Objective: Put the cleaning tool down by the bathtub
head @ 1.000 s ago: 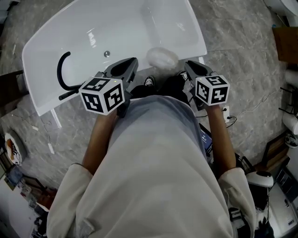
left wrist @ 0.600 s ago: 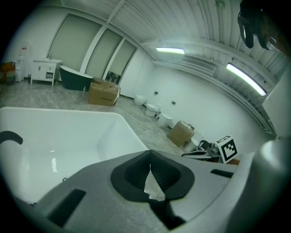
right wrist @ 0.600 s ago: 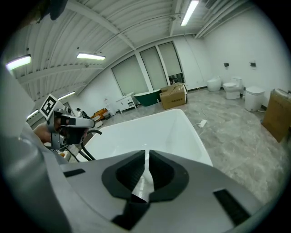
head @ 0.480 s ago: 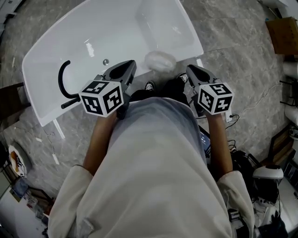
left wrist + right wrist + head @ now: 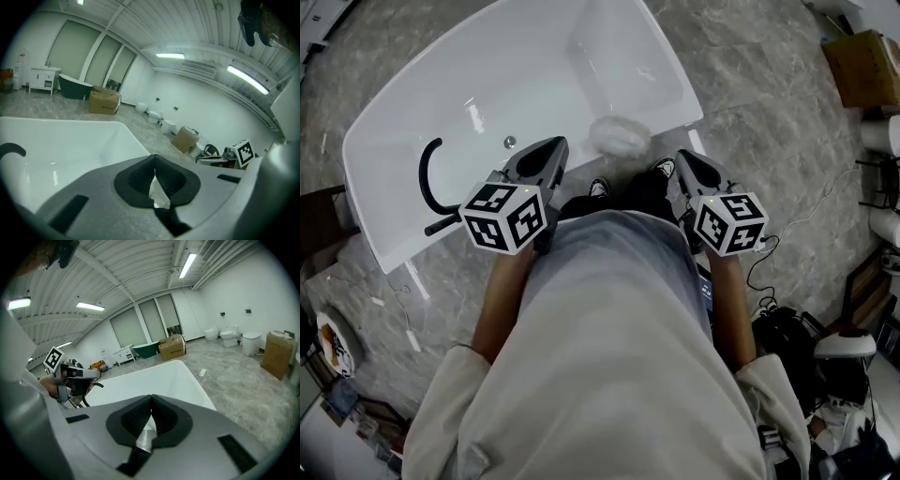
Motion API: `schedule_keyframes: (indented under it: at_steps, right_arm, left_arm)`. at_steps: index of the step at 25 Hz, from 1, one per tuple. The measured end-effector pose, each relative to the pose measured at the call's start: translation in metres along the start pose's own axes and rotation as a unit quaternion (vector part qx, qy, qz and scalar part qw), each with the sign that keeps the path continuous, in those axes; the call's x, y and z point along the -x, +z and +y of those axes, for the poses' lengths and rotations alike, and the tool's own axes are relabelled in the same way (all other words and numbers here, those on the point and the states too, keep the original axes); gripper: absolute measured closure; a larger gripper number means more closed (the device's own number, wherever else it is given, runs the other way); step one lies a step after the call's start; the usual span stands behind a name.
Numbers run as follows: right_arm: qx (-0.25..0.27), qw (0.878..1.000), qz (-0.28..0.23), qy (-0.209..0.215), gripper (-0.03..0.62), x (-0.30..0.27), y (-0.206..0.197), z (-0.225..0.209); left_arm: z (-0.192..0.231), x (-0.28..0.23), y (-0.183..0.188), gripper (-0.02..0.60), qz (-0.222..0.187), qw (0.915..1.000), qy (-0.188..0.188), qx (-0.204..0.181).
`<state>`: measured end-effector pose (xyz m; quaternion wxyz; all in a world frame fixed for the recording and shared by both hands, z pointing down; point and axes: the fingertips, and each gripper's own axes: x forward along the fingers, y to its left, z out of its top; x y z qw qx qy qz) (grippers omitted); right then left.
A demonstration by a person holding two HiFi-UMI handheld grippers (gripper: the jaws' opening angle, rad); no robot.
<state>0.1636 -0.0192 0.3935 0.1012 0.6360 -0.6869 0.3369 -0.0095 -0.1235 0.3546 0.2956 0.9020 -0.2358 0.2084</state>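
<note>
A white fluffy cleaning pad (image 5: 619, 134) lies on the near rim of the white bathtub (image 5: 534, 75), between my two grippers and touched by neither. In the head view my left gripper (image 5: 555, 142) hovers over the tub's near edge, left of the pad, shut and empty. On the pad's right, over the floor beside the tub, is my right gripper (image 5: 682, 155). Its jaws have just been closing and now meet with nothing between them. The left gripper view (image 5: 154, 169) and the right gripper view (image 5: 151, 397) show the pads touching at the tips.
A black curved hose (image 5: 427, 173) lies inside the tub at the left. The person's shoes (image 5: 600, 187) stand against the tub. A cardboard box (image 5: 853, 66) and cables (image 5: 787, 234) lie to the right. Toilets (image 5: 229, 336) and boxes (image 5: 171, 348) stand across the room.
My right gripper has lifted a little and drawn back from the white pad. The left gripper has barely moved. The pad stays on the tub's rim.
</note>
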Motion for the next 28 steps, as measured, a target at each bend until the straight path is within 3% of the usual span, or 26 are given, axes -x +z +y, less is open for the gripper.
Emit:
schedule_keyframes:
  at_steps: [7, 28]
  right_arm:
    - [-0.004, 1.000, -0.014, -0.001, 0.583, 0.005, 0.010, 0.013]
    - [0.002, 1.000, -0.013, 0.002, 0.583, 0.003, 0.031, 0.012]
  left_arm:
    - [0.004, 0.001, -0.006, 0.577, 0.014, 0.9999, 0.004, -0.008]
    - [0.010, -0.001, -0.025, 0.577, 0.021, 0.9992, -0.003, 0.033]
